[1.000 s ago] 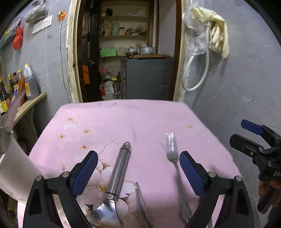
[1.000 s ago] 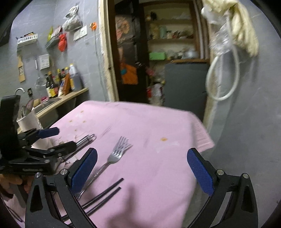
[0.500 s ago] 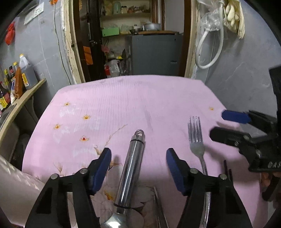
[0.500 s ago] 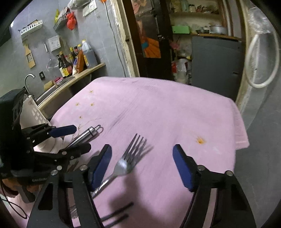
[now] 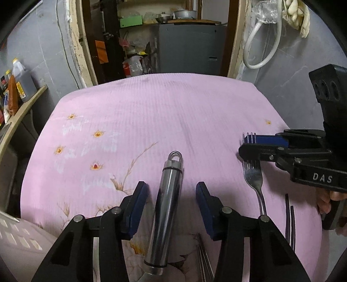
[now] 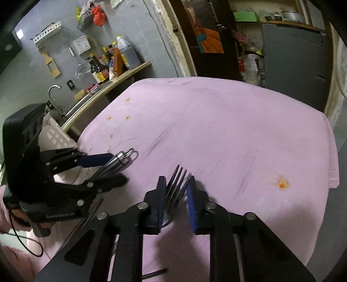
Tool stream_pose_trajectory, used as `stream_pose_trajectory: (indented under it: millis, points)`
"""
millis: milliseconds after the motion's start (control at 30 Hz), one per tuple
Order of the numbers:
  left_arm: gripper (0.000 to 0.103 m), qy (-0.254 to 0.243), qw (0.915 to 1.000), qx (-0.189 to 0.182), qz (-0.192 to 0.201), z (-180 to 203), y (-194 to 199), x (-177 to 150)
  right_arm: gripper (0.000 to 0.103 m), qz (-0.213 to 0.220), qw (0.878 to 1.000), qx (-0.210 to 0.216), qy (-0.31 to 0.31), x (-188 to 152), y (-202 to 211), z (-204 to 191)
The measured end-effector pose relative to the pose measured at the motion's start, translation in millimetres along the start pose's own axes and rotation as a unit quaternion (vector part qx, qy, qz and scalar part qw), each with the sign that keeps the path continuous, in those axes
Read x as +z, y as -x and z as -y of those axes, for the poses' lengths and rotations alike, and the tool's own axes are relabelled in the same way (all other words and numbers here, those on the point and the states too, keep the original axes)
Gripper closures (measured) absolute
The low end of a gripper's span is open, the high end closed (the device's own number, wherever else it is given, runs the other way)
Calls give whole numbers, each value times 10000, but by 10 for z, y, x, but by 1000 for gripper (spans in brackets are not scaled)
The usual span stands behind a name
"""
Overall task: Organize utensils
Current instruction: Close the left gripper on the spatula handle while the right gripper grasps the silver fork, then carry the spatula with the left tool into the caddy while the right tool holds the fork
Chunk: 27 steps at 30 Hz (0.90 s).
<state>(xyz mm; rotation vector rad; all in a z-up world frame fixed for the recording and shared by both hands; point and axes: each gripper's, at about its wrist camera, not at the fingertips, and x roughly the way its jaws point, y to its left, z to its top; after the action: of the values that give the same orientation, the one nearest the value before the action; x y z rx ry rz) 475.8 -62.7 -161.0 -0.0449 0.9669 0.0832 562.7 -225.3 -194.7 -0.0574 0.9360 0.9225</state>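
Left gripper [image 5: 171,208]: my jaws apart, straddling the steel ladle handle [image 5: 168,208].
Right gripper [image 6: 175,202]: narrowed around the fork [image 6: 173,191], grip unconfirmed.
Progress: nothing sorted; everything lies on the pink cloth [image 5: 173,112].

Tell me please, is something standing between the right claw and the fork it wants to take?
Nothing visible does. The right claw already sits around the fork, with the tines between its blue pads, not yet closed on it.

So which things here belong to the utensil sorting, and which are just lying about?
Job:
- steel-handled utensil, between the left gripper fingers
- fork, between the right gripper fingers
- chopsticks

Lying about:
- sauce bottles
- hose
- gloves
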Motion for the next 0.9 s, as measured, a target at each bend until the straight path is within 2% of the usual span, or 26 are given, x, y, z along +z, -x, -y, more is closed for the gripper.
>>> stream_pose_trajectory:
  millis: [33,67,100,167,333,433,700,900]
  points:
    - [62,3,10000,-7,-27,-4,-1,13,92,-7,10000,22,36,-4,8,-9]
    - [69,0,10000,-21,-41,-5,0,21,96,-11,10000,37,57,-2,20,-19]
    - [76,0,10000,-64,-59,-5,2,31,96,-3,10000,17,64,-6,33,-39]
    - [82,12,9999,-81,-113,-34,-5,86,96,71,10000,-24,55,-26,110,-82]
    - [83,-41,9995,-263,-161,-34,47,115,98,449,9987,-104,-201,-74,431,-140]
    - [84,-142,9992,-377,25,12,200,121,99,700,9969,-251,-237,-99,658,-196]
    - [85,-372,9944,-800,587,99,751,74,101,1231,9871,-1023,67,-131,1226,-596]
    - [85,-553,9891,-1013,919,44,1210,-70,101,1612,9738,-1591,203,-175,1632,-1081]
